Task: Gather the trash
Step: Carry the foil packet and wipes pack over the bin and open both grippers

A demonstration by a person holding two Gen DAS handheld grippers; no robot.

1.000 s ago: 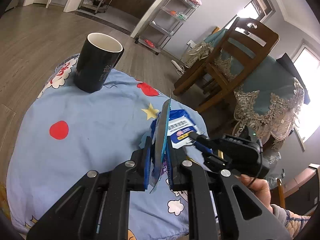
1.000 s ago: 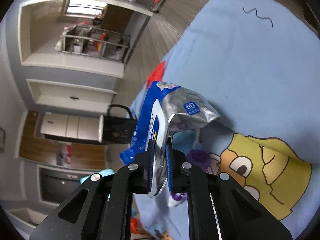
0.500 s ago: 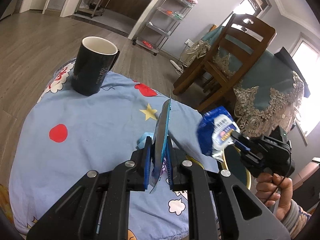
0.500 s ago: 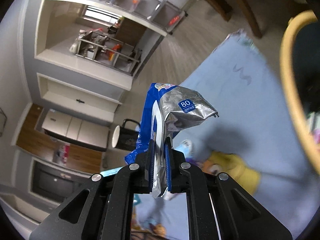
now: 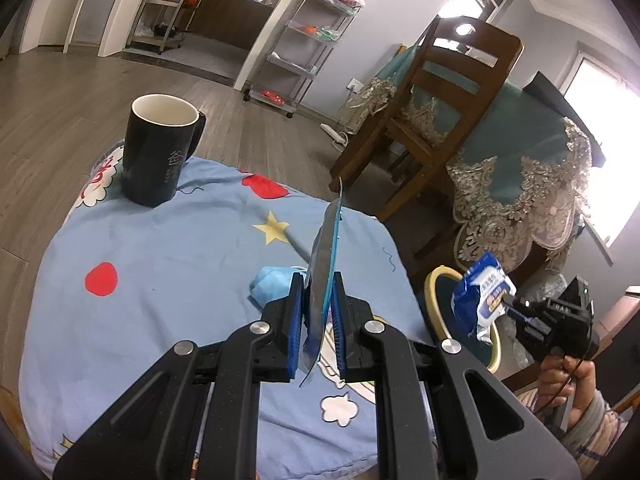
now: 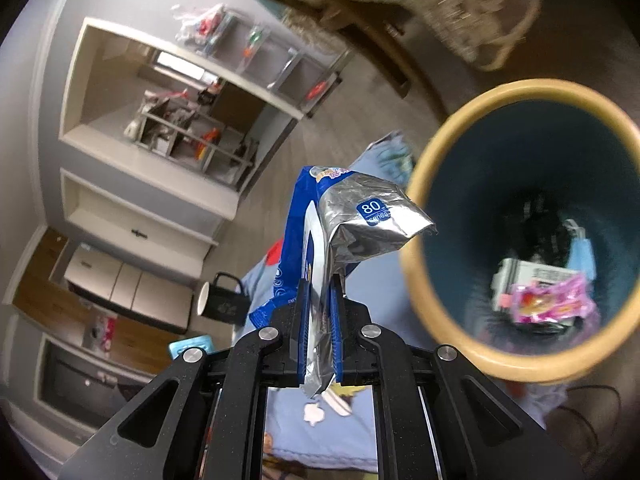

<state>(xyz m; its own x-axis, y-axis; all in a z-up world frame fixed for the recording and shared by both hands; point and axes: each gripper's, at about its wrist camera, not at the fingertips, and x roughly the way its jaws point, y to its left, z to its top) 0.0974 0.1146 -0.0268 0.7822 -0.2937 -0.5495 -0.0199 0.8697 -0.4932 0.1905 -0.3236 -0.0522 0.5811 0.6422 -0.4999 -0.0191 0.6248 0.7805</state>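
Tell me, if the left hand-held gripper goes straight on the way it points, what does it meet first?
Probably the blue crumpled piece on the tablecloth, just ahead of the left hand-held gripper, which is shut on a flat wrapper. Depth is unclear.

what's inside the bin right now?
Inside the bin: a pink wrapper on a white printed packet, a light blue item and dark, blurred clutter. Anything beneath them is hidden.
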